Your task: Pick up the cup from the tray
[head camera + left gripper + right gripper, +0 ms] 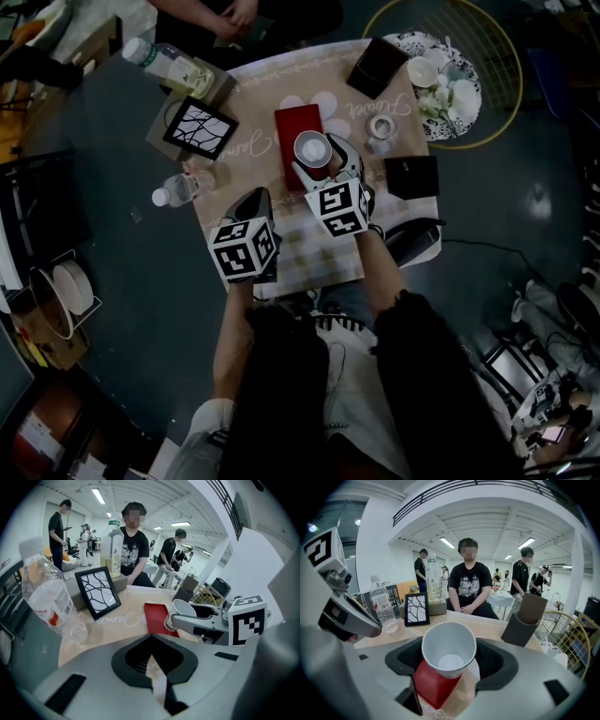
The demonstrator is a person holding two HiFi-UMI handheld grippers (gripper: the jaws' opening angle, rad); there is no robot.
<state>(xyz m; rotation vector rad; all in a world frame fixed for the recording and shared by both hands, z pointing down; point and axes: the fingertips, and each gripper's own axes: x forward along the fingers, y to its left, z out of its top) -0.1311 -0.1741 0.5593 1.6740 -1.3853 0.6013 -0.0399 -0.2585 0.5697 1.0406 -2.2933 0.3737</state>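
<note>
Right gripper [450, 663] is clamped on the white paper cup [449, 641], its pads pressing the cup's sides. The cup sits between the jaws, directly over the red tray [432, 685] beneath them. The grasp looks done. Whether the base has cleared the tray I cannot tell, so lifting away remains. The cup's long axis stands roughly upright, mouth up.

One cup [312, 148], one red tray [292, 127], two bottles [183, 190] [173, 64], one picture frame [200, 128].
</note>
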